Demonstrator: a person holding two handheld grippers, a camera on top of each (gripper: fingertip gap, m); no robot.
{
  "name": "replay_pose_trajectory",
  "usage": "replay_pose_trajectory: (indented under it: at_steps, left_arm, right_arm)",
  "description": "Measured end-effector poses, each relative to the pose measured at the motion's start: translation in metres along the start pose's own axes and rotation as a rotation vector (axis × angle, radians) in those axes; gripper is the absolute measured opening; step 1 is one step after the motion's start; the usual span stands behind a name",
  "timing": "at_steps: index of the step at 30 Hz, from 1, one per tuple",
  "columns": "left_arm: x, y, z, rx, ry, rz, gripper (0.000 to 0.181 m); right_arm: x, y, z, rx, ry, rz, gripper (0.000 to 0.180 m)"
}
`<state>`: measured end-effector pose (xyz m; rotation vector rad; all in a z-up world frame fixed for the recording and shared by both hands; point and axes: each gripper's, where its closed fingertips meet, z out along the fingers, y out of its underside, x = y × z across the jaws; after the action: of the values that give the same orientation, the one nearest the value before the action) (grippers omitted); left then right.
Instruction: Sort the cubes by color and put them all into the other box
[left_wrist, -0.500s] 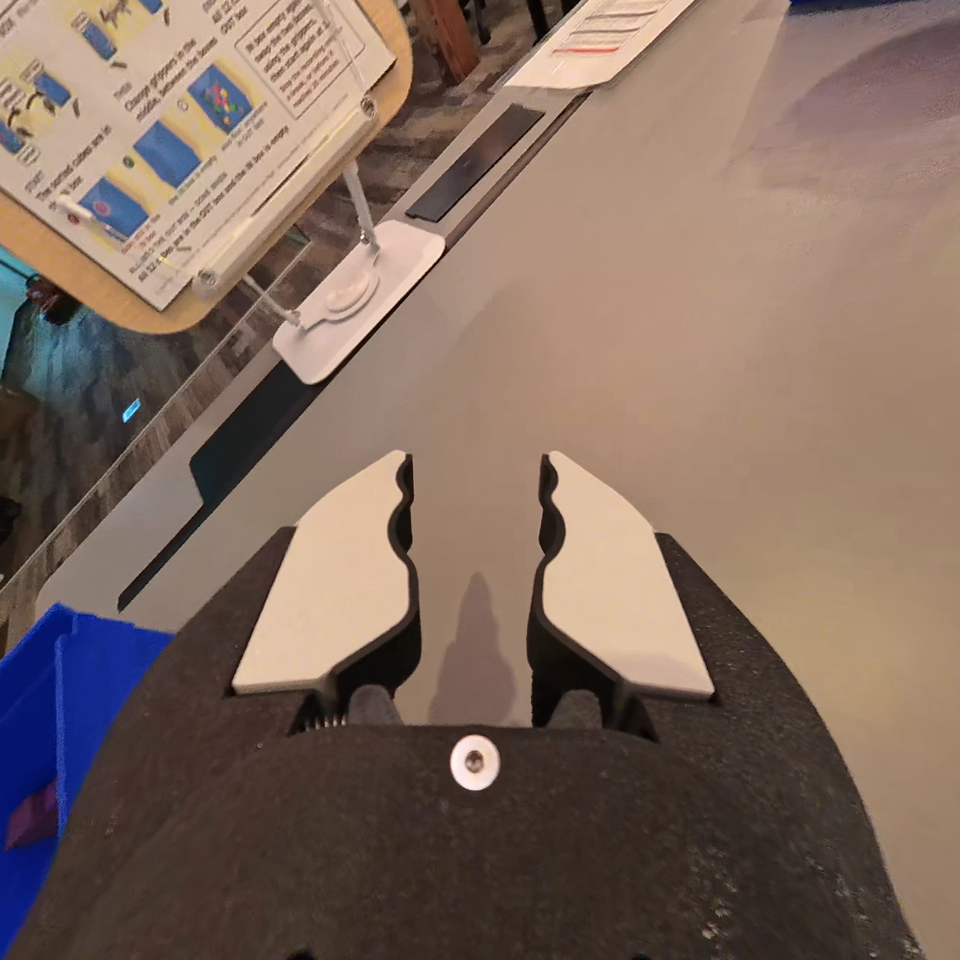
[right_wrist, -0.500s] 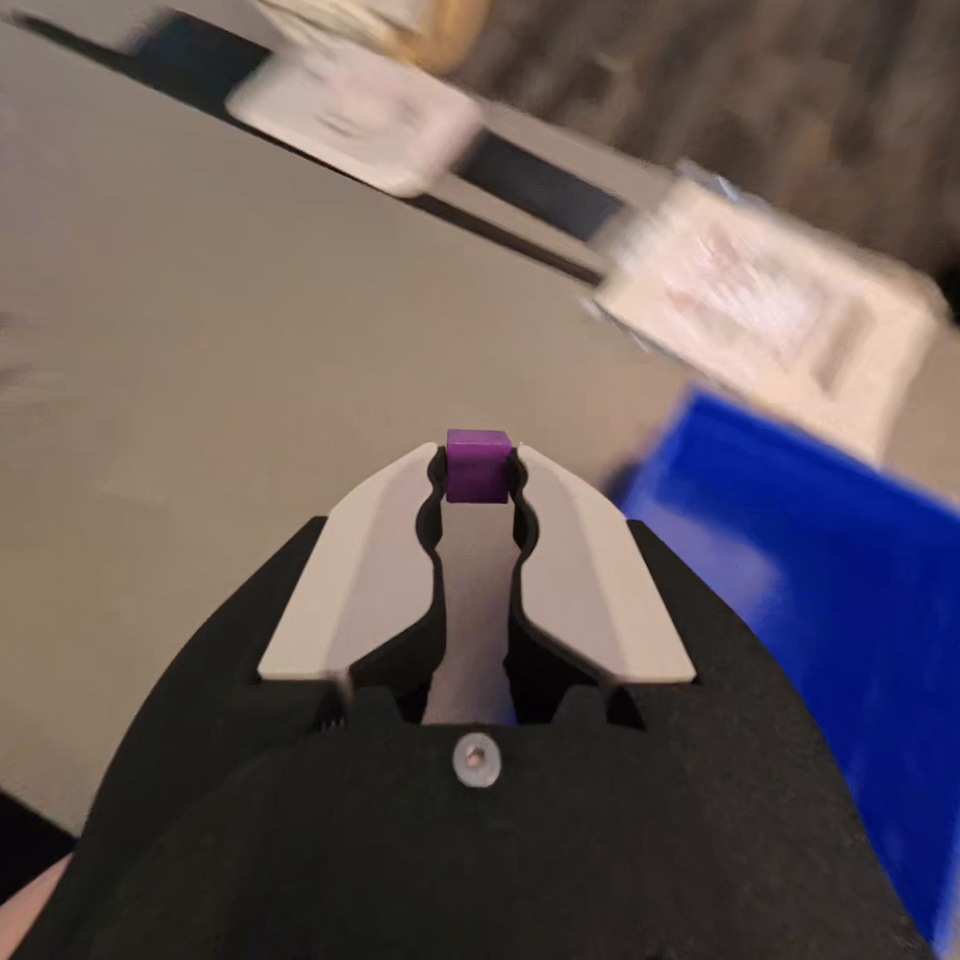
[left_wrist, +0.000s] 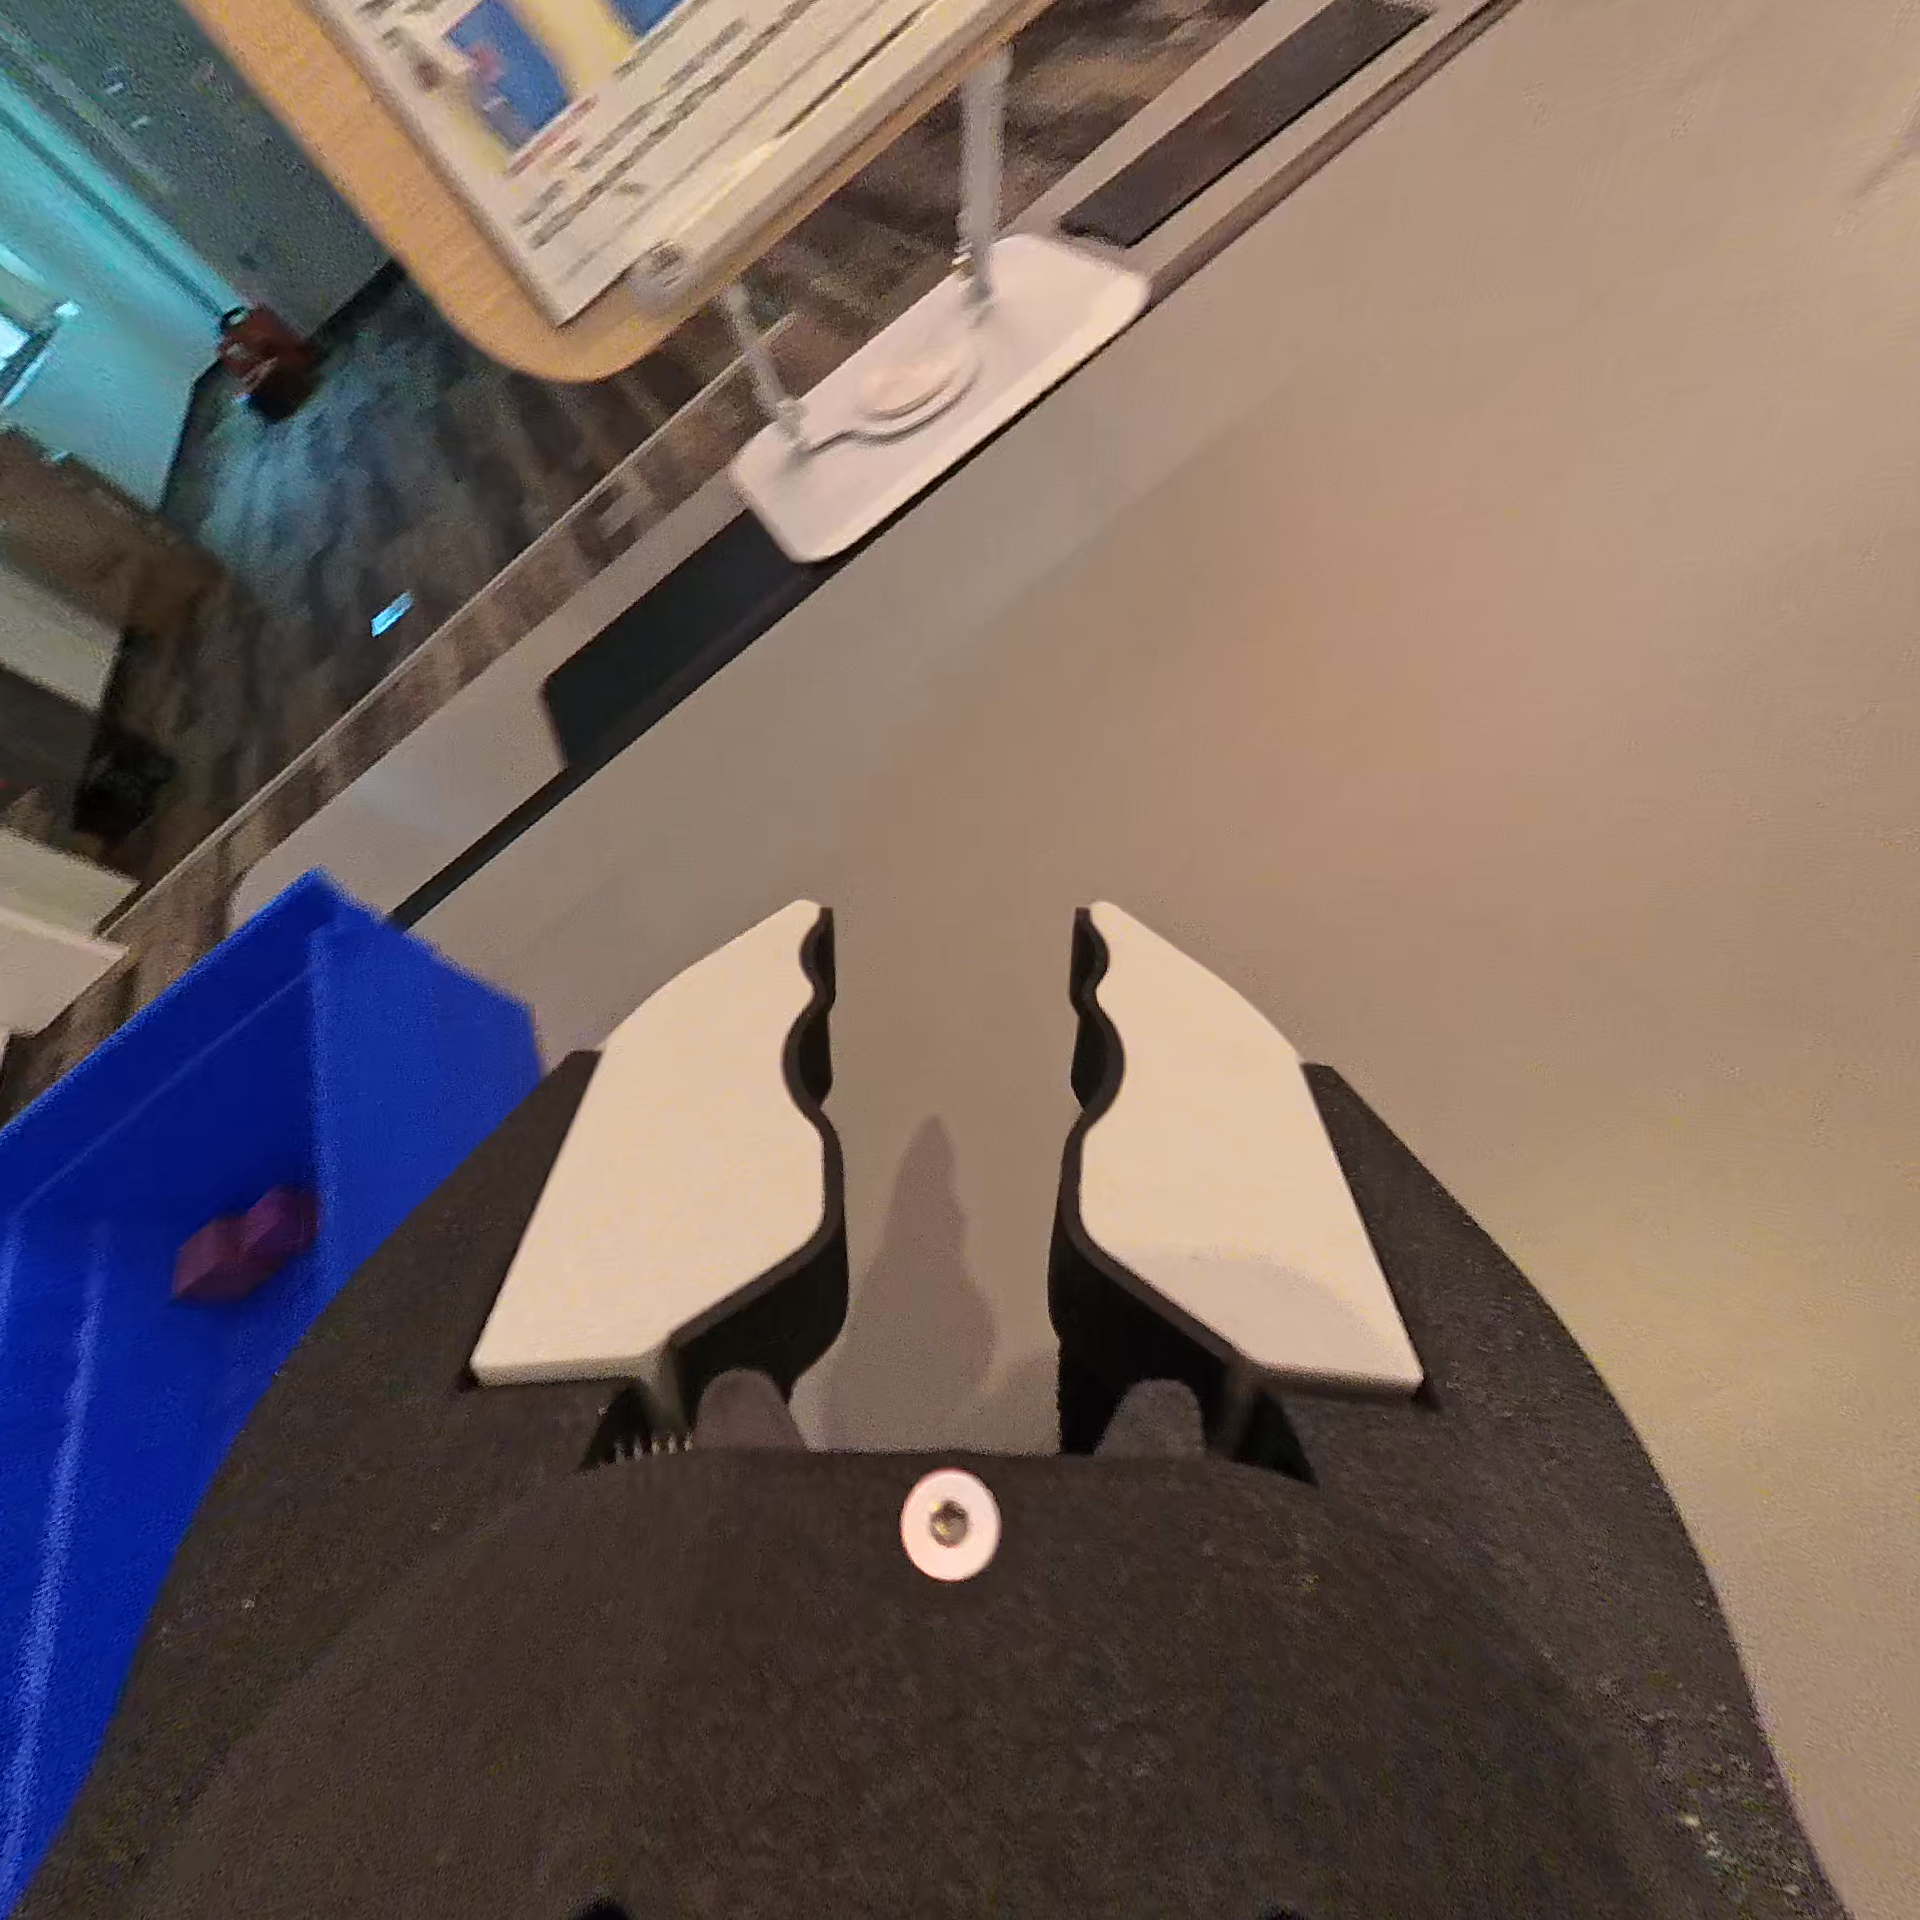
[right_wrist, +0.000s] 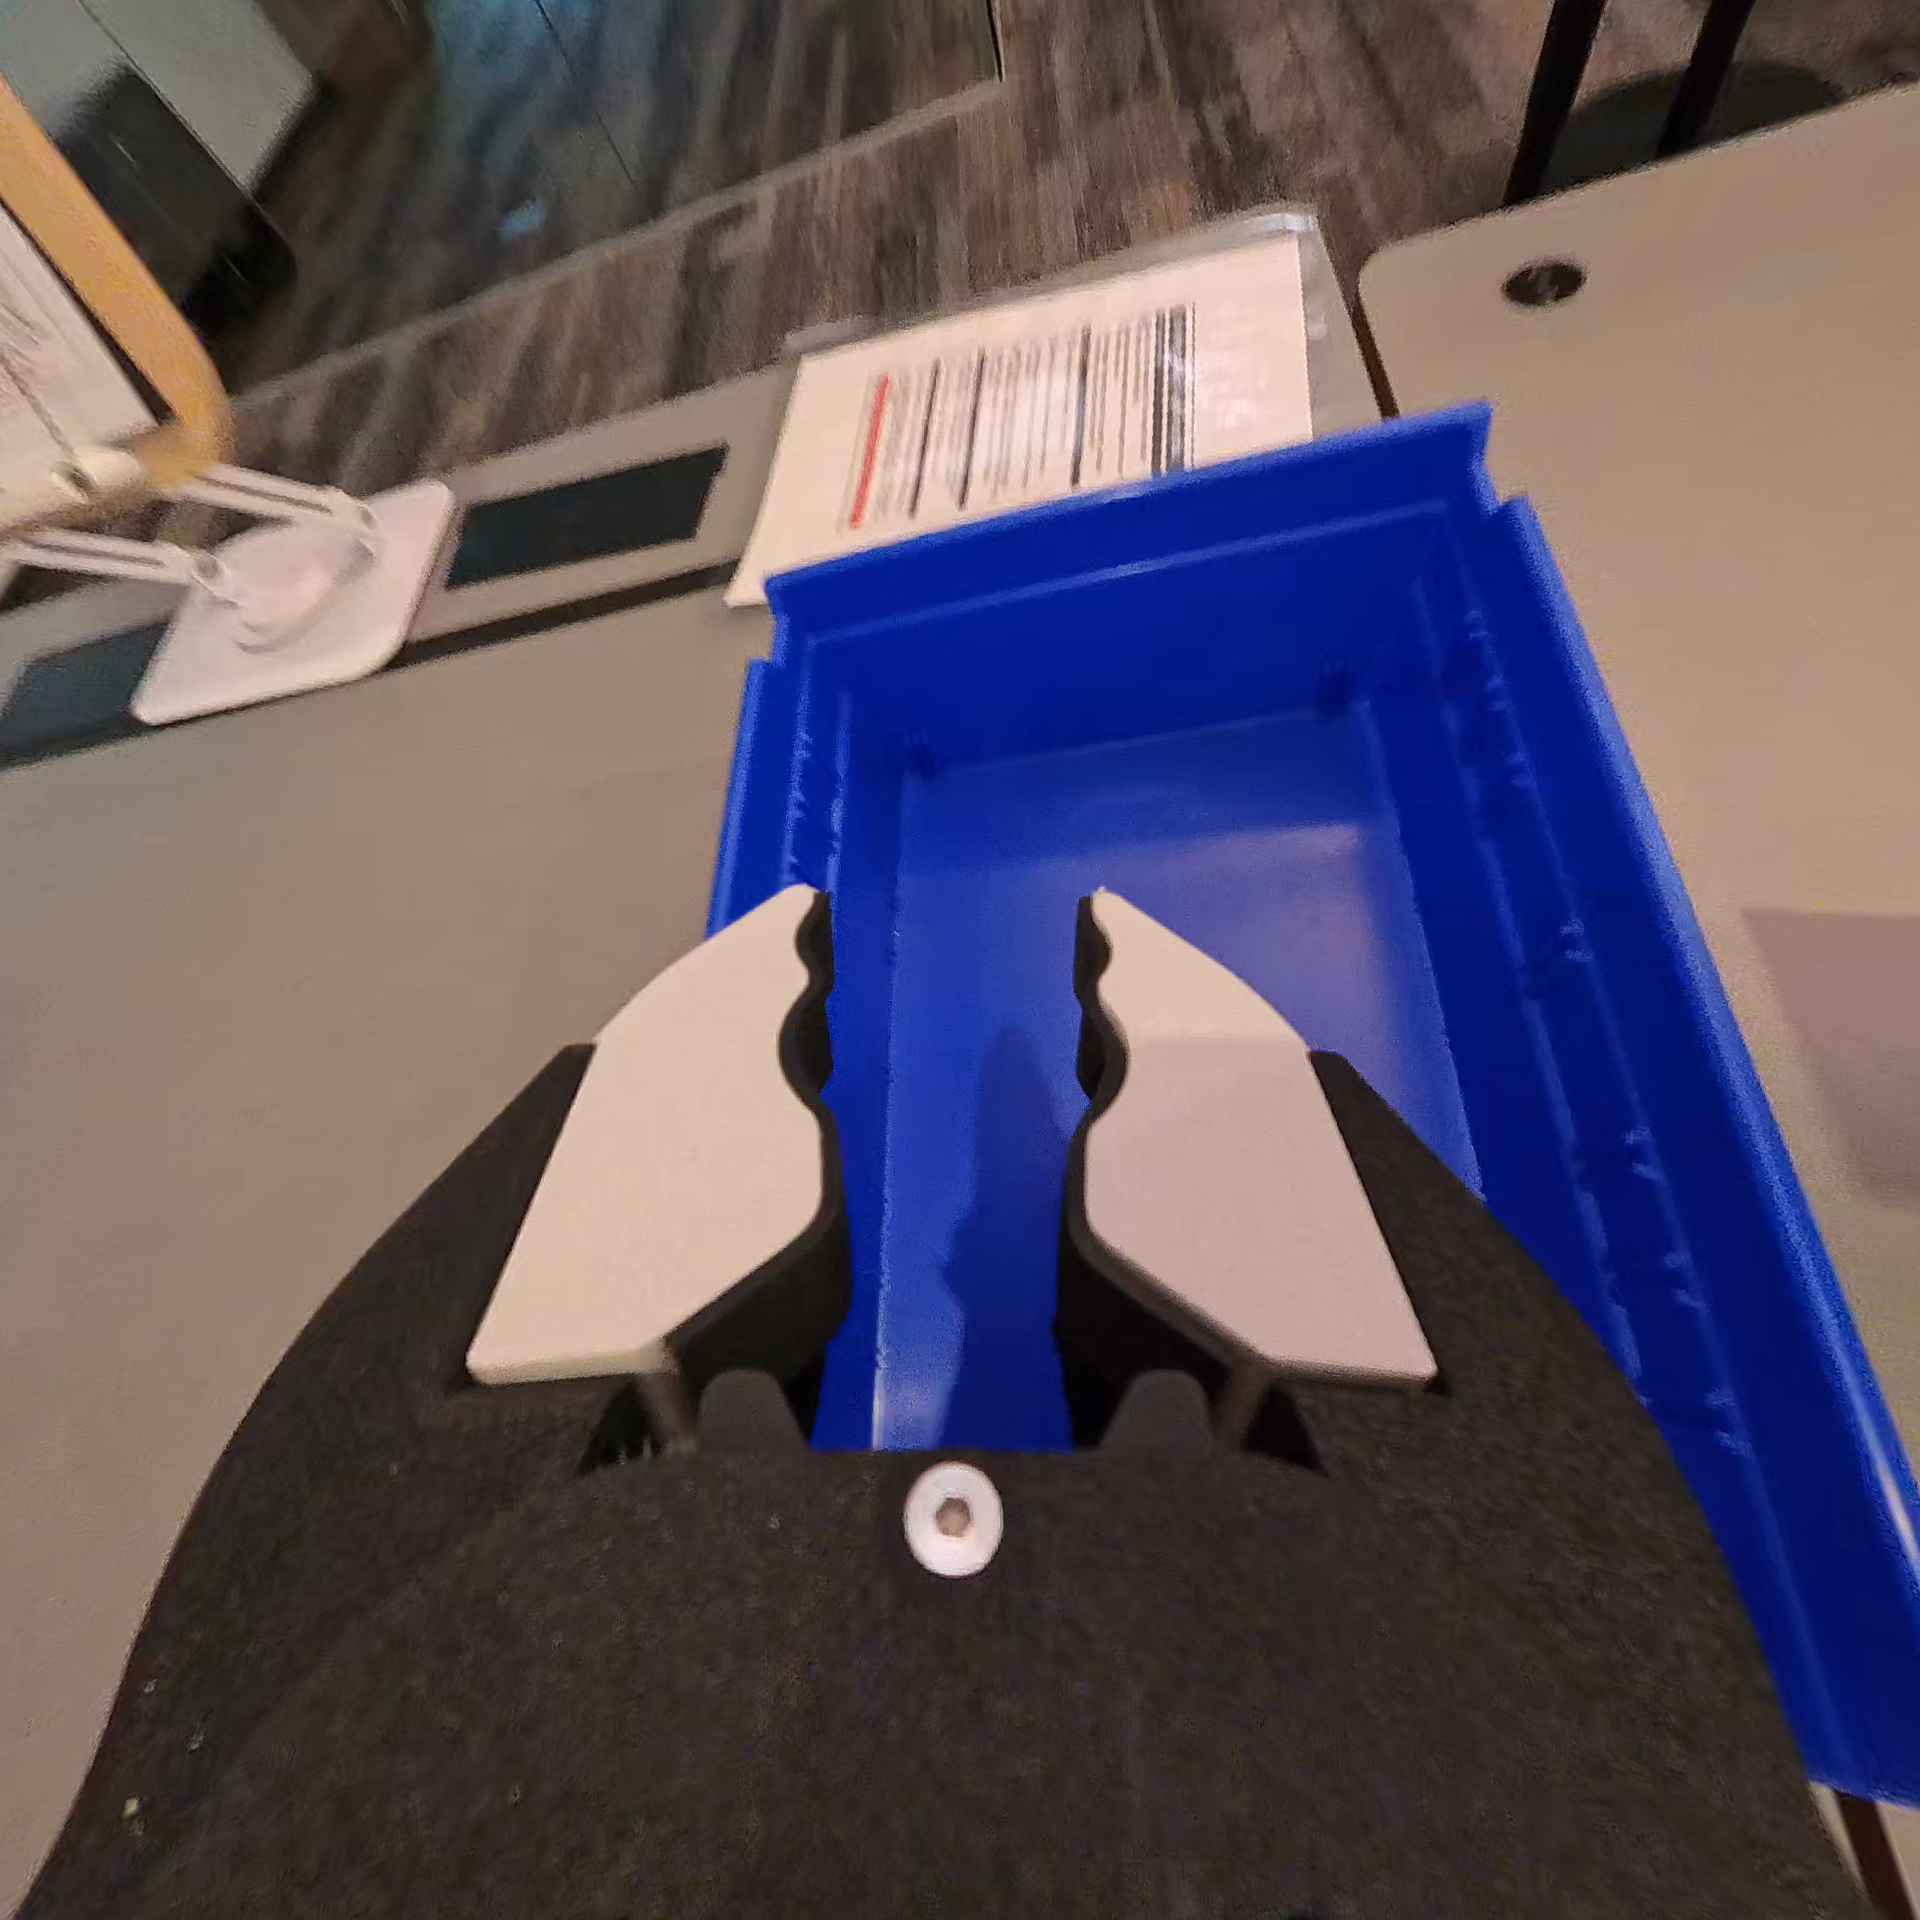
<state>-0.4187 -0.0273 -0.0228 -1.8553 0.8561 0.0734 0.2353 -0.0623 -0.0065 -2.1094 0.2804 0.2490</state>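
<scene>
In the left wrist view, the left gripper (left_wrist: 951, 920), with pale grey flat fingers on a black foam-like body, fills the lower half of the frame. Its jaws stand apart and nothing is between them; only the bare grey-beige table top (left_wrist: 1455, 675) shows in the gap. At the left edge of this frame is a blue plastic box (left_wrist: 343, 1029), and inside it, near its corner, lies a small purple cube (left_wrist: 244, 1242). In the upper part of the frame a white flat stand base (left_wrist: 935, 405) sits on the far edge of the table, and it carries a tilted wooden board with a printed instruction sheet (left_wrist: 623, 135) in the upper left.

In the right wrist view, the right gripper (right_wrist: 951, 909) is also released, with its jaws apart and empty. It hangs over the near left part of a second blue plastic box (right_wrist: 1558, 831), which takes the middle and right of the frame. The part of the floor of this box that shows is bare; I cannot tell what lies under the gripper body. Behind the box, in the upper middle, a white printed paper sheet (right_wrist: 1039, 426) lies flat on the table. The white stand base (right_wrist: 301, 613) is at the left edge.
</scene>
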Motion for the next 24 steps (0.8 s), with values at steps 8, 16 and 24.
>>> replay_pose_trajectory:
  at_steps: [8, 16, 24]
  left_arm:
    - [-0.181, 0.071, -0.041, -0.225, -0.382, -0.063, 0.041]
    - [-0.272, 0.177, 0.007, -0.435, -0.293, -0.336, 0.043]
    - [-0.285, 0.203, 0.089, -0.537, -0.245, 0.100, 0.042]
  right_arm:
    - [-0.029, -0.022, -0.015, 0.071, -0.023, -0.096, 0.044]
    - [-0.051, -0.026, 0.000, 0.026, -0.013, -0.217, 0.044]
    - [-0.076, -0.035, 0.008, 0.054, -0.055, -0.291, 0.044]
